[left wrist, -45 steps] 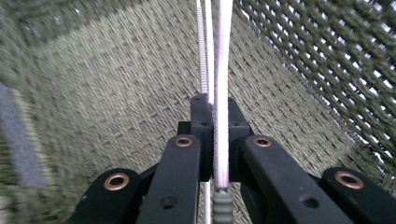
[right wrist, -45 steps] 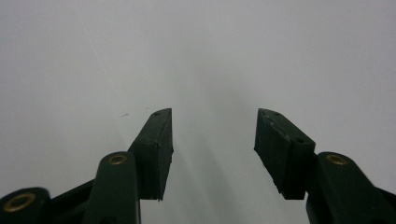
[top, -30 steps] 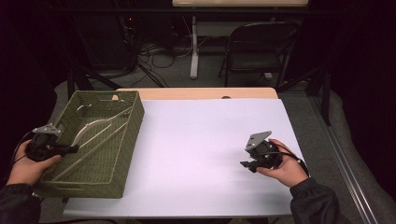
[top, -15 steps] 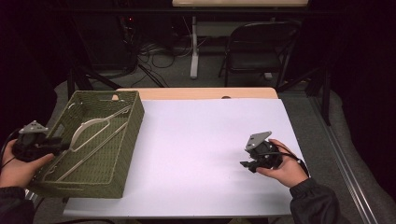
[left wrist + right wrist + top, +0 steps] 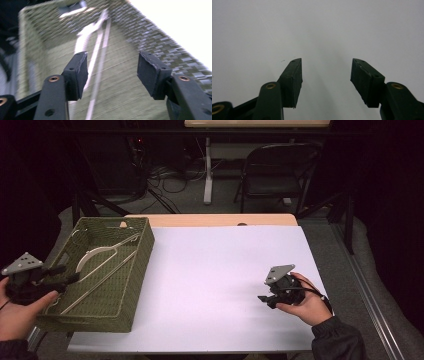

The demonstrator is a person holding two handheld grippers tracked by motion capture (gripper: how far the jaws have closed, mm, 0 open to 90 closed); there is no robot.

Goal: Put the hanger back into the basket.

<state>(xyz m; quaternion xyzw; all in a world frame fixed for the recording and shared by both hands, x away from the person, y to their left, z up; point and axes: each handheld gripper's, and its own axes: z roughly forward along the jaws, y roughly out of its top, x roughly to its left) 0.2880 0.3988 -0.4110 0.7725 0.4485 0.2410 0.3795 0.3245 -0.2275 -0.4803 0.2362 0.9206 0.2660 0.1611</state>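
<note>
Fingers [image 5: 77,72] of the left gripper [image 5: 112,75] stand spread apart with nothing between them, black pads facing each other across a wide gap at the bottom of the left gripper view. Beyond them lies the inside of a green woven basket [image 5: 150,52], blurred, with a pale clothes hanger [image 5: 96,47] running up its floor toward the top of the frame. In the high view the left gripper [image 5: 65,280] sits at the lower left of the frame, held in the person's left hand [image 5: 20,312], its tips reaching over the basket's near left rim. The basket [image 5: 137,265] rests on the left part of the white tabletop [image 5: 215,280], and the hanger [image 5: 100,255] lies flat inside it, its curved part toward the far end and its long straight bar slanting down to the near end.

At the lower right of the high view the right hand [image 5: 305,302] holds the right gripper [image 5: 265,299] low over the bare tabletop, well apart from the basket, with its grey three-cornered plate on top. In the right gripper view its fingers [image 5: 292,77] are likewise parted, empty, pointing at plain white tabletop [image 5: 319,30].

Behind the tabletop, in the upper right of the high view, a dark folding chair [image 5: 275,175] stands on the floor; cables [image 5: 165,175] lie to its left.
</note>
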